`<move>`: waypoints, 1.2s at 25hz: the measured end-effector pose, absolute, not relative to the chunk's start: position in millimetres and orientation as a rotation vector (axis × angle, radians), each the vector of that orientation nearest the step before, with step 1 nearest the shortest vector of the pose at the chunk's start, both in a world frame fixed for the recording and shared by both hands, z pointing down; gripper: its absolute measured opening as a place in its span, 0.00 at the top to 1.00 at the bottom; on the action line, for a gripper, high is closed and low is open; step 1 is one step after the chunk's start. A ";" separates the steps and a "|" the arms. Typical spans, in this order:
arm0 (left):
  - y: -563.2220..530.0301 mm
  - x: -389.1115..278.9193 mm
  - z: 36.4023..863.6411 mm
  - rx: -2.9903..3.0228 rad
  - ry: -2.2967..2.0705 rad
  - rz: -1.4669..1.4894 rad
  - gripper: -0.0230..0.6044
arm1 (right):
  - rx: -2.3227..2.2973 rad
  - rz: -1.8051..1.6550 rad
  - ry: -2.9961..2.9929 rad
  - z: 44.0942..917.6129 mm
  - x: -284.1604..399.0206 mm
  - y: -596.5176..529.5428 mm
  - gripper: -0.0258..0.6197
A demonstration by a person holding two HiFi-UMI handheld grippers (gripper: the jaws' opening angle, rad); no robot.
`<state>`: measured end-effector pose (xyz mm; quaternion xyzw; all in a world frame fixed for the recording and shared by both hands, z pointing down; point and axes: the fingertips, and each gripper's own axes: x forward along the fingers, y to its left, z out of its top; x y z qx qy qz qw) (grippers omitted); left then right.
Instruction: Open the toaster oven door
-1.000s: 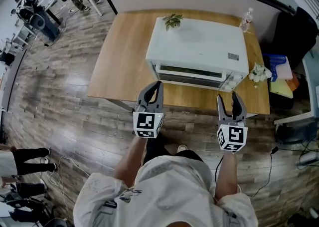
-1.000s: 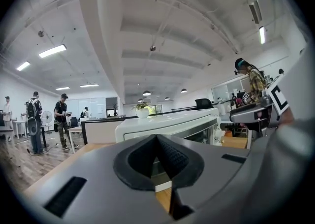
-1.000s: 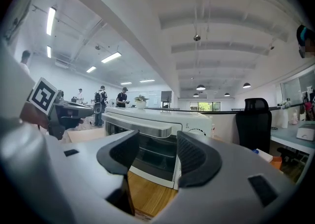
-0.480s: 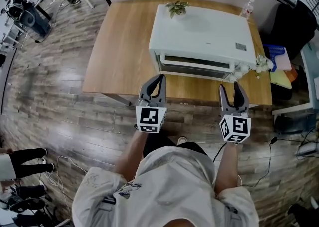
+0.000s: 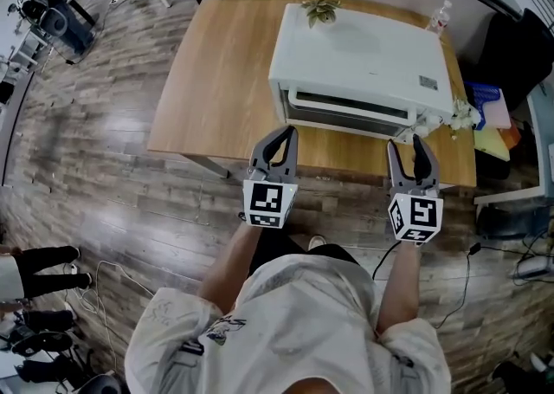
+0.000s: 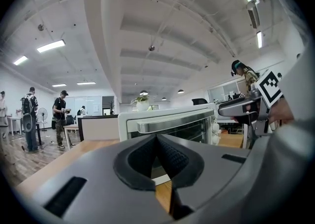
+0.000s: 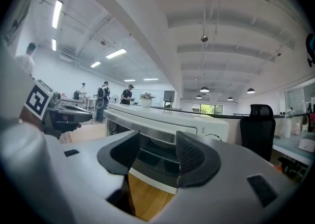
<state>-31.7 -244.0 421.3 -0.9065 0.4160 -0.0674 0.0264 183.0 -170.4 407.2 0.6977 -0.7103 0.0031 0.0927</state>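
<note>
toaster oven [image 5: 359, 59] sits on the table [image 5: 225, 80], door [image 5: 346, 112] shut (front facing the person). left gripper [image 5: 284, 134] hangs near the oven's left front, jaws pressed together, empty. right gripper [image 5: 407, 146] near the oven's right front, jaws apart, just narrowing slightly, nothing between.

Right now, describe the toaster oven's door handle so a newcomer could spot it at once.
On the wooden table stands a white toaster oven. Along the top of its glass door runs the handle, one long horizontal silver bar, unlike the small round knobs stacked right of the door.
</note>
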 end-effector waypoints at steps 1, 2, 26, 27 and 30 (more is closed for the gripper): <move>-243.5 -32.5 421.8 -2.800 1.287 -0.212 0.95 | 2.047 -0.013 -2.102 405.9 181.6 -172.6 0.60; -243.1 -33.7 422.2 -2.798 1.290 -0.216 0.95 | 2.017 -0.034 -2.098 405.2 179.4 -175.2 0.60; -230.0 -45.7 428.7 -2.807 1.358 -0.228 0.95 | 1.245 -0.513 -1.575 426.9 172.2 -214.2 0.64; -230.4 -46.3 428.7 -2.805 1.362 -0.227 0.95 | 1.229 -0.525 -1.544 428.2 174.5 -216.3 0.66; -231.6 -47.0 429.0 -2.803 1.372 -0.227 0.95 | 1.219 -0.572 -1.477 428.2 178.6 -220.3 0.74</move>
